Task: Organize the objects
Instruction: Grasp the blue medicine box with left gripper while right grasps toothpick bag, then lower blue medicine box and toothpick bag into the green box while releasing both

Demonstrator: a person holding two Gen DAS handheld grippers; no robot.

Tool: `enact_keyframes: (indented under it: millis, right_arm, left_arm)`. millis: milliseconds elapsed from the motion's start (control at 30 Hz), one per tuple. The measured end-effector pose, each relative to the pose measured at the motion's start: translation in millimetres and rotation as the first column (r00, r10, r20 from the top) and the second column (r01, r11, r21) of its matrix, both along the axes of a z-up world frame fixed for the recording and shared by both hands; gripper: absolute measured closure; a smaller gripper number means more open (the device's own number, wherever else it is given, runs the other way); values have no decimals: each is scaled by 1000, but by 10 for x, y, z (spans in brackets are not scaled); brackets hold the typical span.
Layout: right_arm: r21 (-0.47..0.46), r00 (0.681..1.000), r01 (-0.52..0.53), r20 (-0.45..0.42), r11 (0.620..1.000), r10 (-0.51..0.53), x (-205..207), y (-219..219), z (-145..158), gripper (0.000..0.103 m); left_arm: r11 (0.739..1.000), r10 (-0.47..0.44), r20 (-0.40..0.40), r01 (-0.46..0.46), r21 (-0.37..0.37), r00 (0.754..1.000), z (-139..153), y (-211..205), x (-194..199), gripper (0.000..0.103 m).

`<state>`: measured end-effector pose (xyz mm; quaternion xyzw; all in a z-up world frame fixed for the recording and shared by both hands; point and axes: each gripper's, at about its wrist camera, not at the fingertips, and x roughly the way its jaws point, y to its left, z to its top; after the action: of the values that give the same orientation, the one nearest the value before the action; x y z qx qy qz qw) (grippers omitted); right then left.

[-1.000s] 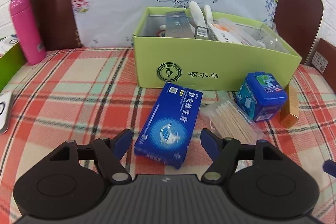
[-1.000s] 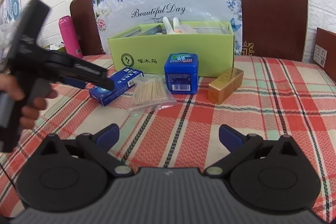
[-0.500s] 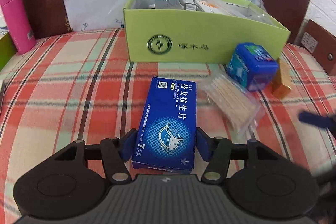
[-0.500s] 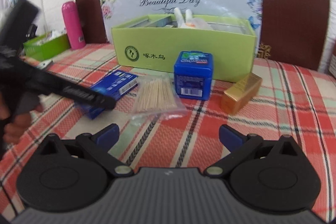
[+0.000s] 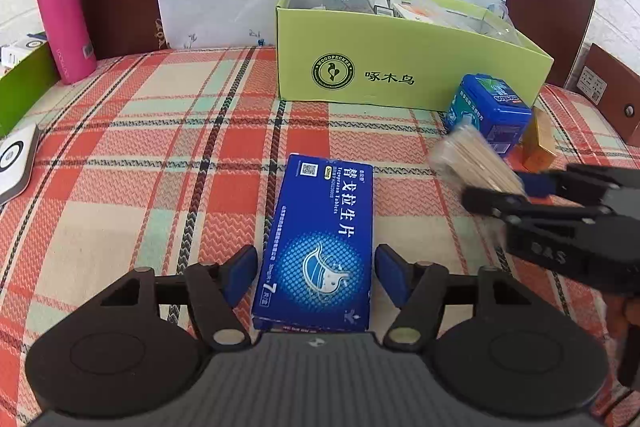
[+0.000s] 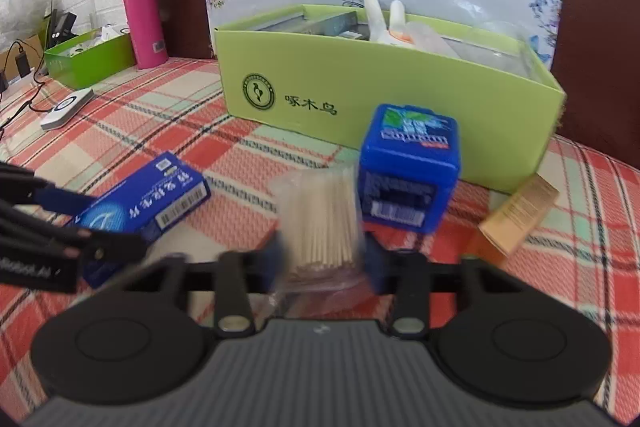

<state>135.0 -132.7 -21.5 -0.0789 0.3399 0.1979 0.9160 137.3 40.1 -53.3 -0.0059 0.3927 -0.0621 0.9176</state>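
A flat blue tablet box lies on the plaid cloth between the fingers of my left gripper; the jaws stand just off its sides with small gaps. My right gripper is shut on a clear bag of toothpicks, also seen in the left wrist view. A green open box with several items stands behind. A blue mint tub and a gold box sit in front of it.
A pink bottle and a green tray stand at the far left, with a white device near the left edge. A floral bag and brown chair backs close off the rear.
My right gripper moved forward to the toothpick bag and closed on it. My left gripper's jaws opened a little around the blue tablet box, which stays between them.
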Motion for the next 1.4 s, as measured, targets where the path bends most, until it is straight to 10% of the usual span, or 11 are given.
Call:
enact_keyframes:
  millis: [167, 267, 500, 767, 1400]
  right_arm:
    - [46, 999, -11, -48, 999, 13, -400, -136, 47, 68]
    - [65, 999, -29, -37, 997, 31, -550, -154, 59, 43]
    - [40, 999, -42, -9, 998, 43, -577, -103, 66, 43]
    - [59, 998, -55, -29, 997, 57, -620, -121, 37, 75]
    - [155, 946, -1, 320, 988, -49, -117, -423, 1290, 77]
  left_arm:
    - [1000, -6, 2, 6, -2, 1000, -16, -31, 65, 32]
    - [1000, 13, 0, -13, 21, 1000, -42, -59, 108, 31]
    - [1000, -13, -1, 13, -11, 1000, -27, -63, 80, 34]
    - [998, -65, 11, 65, -10, 998, 21, -166, 19, 45]
    - [980, -125, 380, 175, -99, 917, 1513, -463, 331, 45]
